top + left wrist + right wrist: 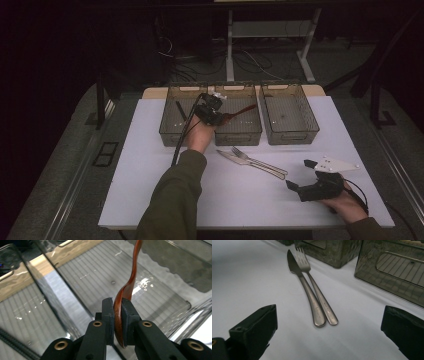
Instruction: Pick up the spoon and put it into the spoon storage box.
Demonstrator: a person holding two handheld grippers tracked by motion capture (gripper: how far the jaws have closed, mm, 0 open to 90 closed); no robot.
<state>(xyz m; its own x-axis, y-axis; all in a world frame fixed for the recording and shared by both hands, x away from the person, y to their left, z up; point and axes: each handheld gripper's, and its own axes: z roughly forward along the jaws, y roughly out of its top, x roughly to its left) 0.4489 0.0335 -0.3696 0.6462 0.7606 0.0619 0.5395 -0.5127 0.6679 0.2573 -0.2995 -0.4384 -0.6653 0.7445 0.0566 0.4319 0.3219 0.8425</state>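
Left hand-held gripper clamped on brown spoon, over middle bin. Right hand-held gripper jaws apart, resting on counter near knife and fork.

The spoon bowl is partly hidden between the pads, and its handle is cut off at the top edge of the left gripper view. The bins' upper parts are cropped in the right gripper view.
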